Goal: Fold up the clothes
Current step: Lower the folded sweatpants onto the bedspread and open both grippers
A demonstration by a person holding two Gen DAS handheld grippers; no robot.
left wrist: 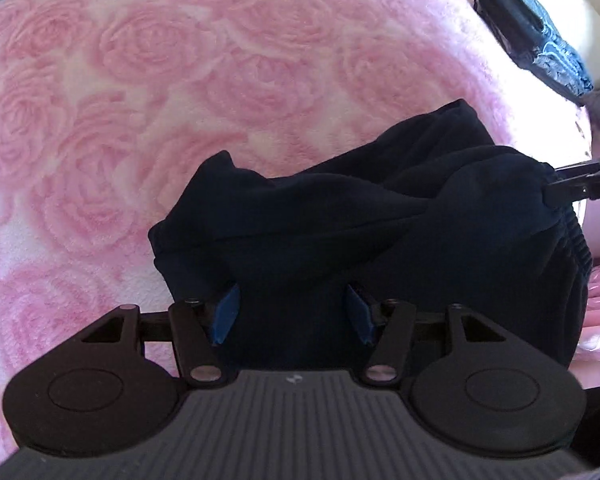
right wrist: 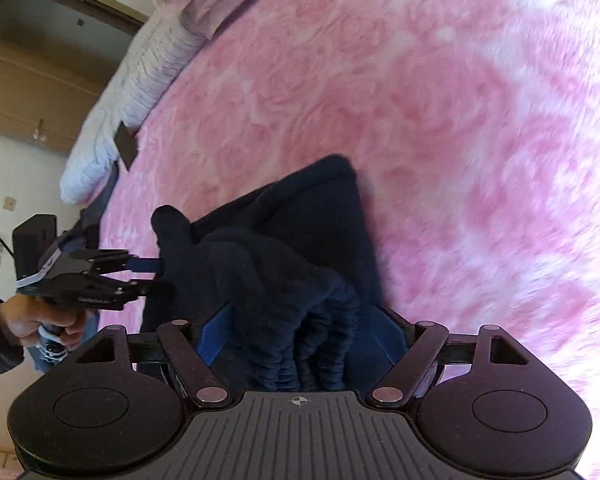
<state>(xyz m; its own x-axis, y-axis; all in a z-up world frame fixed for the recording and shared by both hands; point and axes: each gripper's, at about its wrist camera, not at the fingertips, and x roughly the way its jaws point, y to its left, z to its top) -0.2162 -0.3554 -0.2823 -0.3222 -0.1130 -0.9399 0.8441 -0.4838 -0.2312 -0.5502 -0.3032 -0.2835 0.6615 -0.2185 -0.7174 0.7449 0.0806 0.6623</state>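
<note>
One navy garment (left wrist: 340, 216) on pink blanket (left wrist: 140, 80), two grippers, left gripper (left wrist: 292, 312) and right gripper (right wrist: 300, 336) both spread, unclamped

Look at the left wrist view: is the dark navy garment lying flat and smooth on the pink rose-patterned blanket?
No, the dark navy garment sits bunched in humps on the pink rose-patterned blanket.

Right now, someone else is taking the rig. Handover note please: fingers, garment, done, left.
Left gripper: open, blue fingers astride the dark navy garment, not pressing it.
Right gripper: open wide, the gathered elastic end of the garment bunched between its fingers, no grip.
Garment: lies in a rumpled heap on the pink rose blanket, near its edge. A folded dark item sits at the far corner.
Done: garment appears roughly doubled over, but loose and uneven.
Left: probably smooth it, square the edges and finish the fold; then set it aside.
</note>
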